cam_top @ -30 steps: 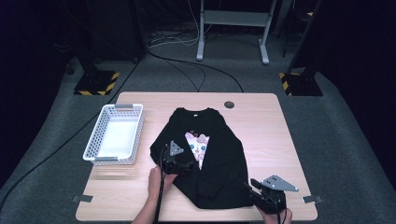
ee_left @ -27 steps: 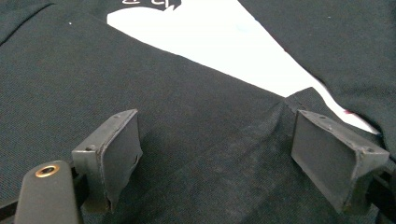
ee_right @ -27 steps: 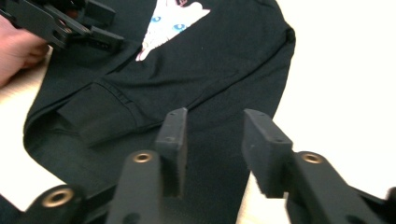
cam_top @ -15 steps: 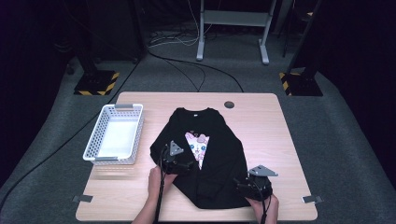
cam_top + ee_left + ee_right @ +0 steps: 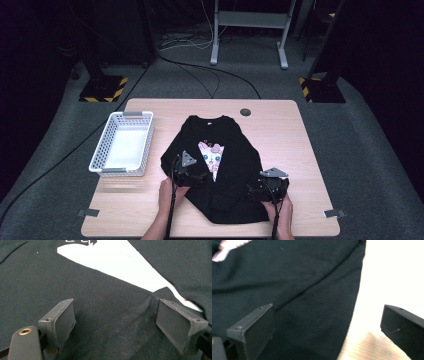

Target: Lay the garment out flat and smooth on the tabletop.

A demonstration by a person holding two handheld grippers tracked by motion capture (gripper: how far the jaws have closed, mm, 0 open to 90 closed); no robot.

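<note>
Two grippers work over one black shirt, which lies spread on the wooden table near its middle, with its lower hem toward the person. Going from the left in the high view, we first see a white basket standing just beside the shirt, apart from it. Next comes the left gripper, resting on the shirt's left half beside the pale print; there its jaws are hard to make out against the dark cloth, but in the left gripper view we see them standing well apart, with a folded edge of fabric running between them and neither pad pressing on it. Farther right, the right gripper sits at the shirt's lower right edge. Its jaws have just been opening, and in the right gripper view they stand wide apart, astride the shirt's edge, one over black cloth and one over bare table; the picture is blurred. The person's forearms are cut off at the bottom.
</note>
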